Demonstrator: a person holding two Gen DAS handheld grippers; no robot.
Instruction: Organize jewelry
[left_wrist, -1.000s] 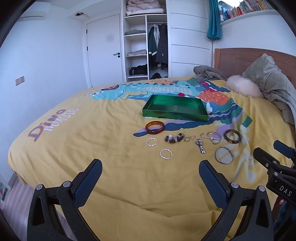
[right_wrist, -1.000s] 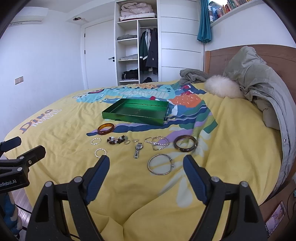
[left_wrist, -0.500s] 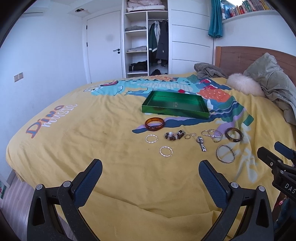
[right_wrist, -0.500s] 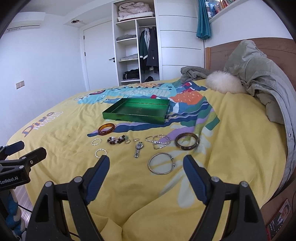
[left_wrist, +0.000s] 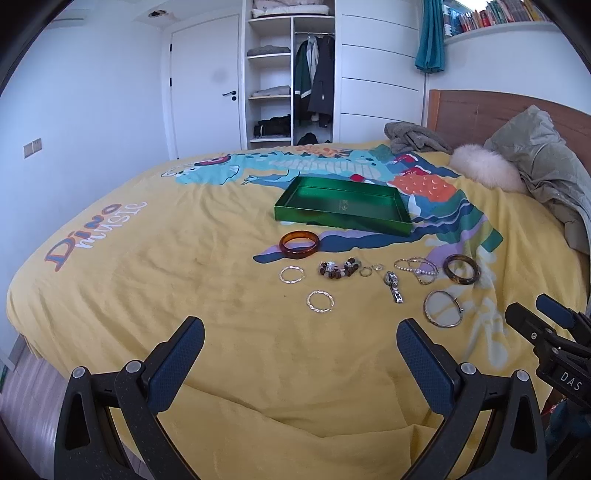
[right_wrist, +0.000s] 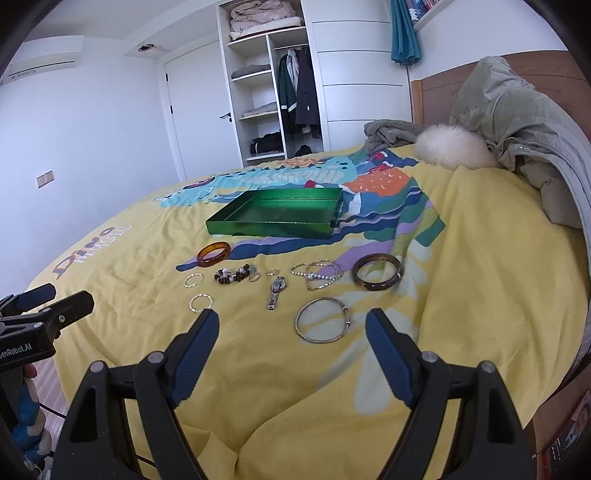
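An empty green tray (left_wrist: 388, 221) (right_wrist: 273, 226) lies on the yellow bedspread. In front of it lie several pieces of jewelry: an amber bangle (left_wrist: 299, 243) (right_wrist: 213, 253), a beaded bracelet (left_wrist: 338, 268) (right_wrist: 234, 275), twisted silver rings (left_wrist: 320, 301) (right_wrist: 201, 302), a watch (left_wrist: 393, 286) (right_wrist: 276, 290), pearl chains (left_wrist: 417, 266) (right_wrist: 317, 276), a dark tortoiseshell bangle (left_wrist: 461, 269) (right_wrist: 376, 272) and a large silver hoop (left_wrist: 443, 308) (right_wrist: 322, 325). My left gripper (left_wrist: 301, 341) is open above the near bedspread. My right gripper (right_wrist: 291, 334) is open just short of the silver hoop.
A grey-green coat (right_wrist: 528, 129), a fluffy white cushion (right_wrist: 452, 147) and a grey garment (left_wrist: 413, 138) lie by the wooden headboard (left_wrist: 476, 110). An open wardrobe (left_wrist: 291, 74) and a door stand beyond the bed. The bed's near edge drops to the floor at left.
Both grippers have moved slightly closer to the jewelry and tilted a little downward. Nothing on the bed has shifted.
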